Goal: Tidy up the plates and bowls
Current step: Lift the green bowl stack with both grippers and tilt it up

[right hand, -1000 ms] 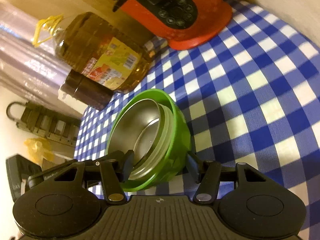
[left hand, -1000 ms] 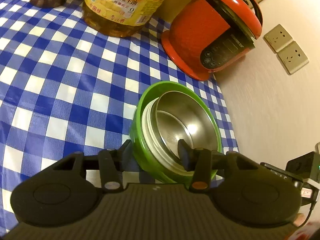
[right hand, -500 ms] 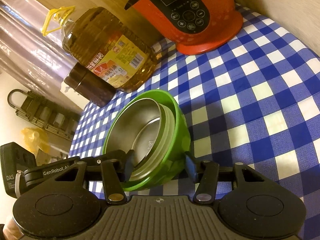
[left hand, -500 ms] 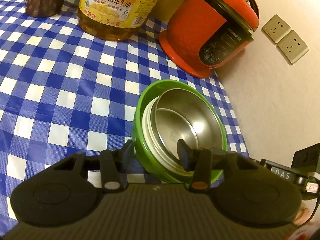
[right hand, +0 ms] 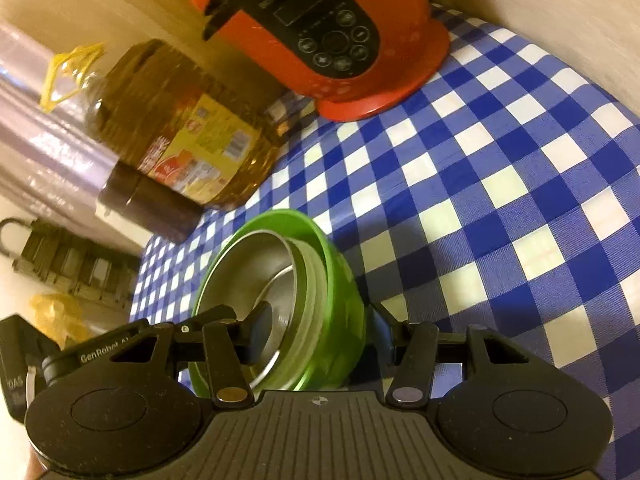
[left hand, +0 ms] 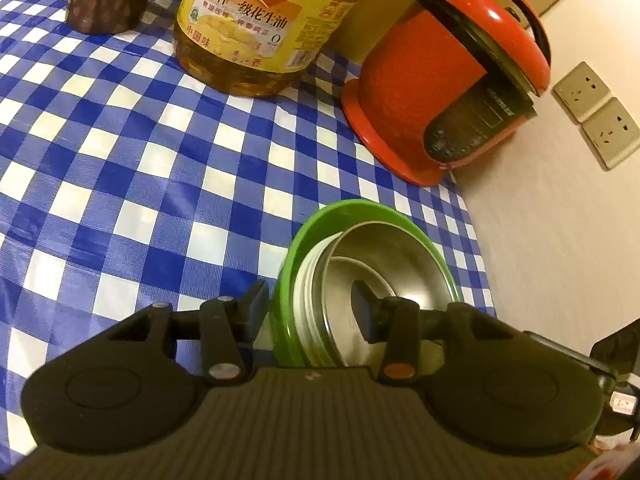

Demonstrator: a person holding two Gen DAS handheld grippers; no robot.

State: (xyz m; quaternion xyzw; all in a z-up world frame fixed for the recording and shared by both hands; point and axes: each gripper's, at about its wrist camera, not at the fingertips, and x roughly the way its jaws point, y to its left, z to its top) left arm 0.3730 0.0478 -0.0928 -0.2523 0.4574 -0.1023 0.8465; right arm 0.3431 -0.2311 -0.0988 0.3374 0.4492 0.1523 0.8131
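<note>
Two black hand-held grippers straddle opposite walls of a green plastic bowl (left hand: 286,280) nesting a steel bowl (left hand: 400,256), low centre: left gripper (left hand: 308,304) just narrowing, right gripper (right hand: 320,332) likewise astride; pad contact unclear.

The oil bottle (left hand: 256,20) bore a yellow label reading "鲁花", "5S压榨一级花生油" and "中国味"; the other tool's body (right hand: 100,354), seen from the right wrist, read "GenRobot"; the red cooker's (right hand: 320,28) panel lettering was too blurred.

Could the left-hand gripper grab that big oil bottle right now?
Probably not yet: the left gripper has its jaws, just closing, astride the wall of the stacked bowls. The table path to the oil bottle looks free otherwise.
</note>
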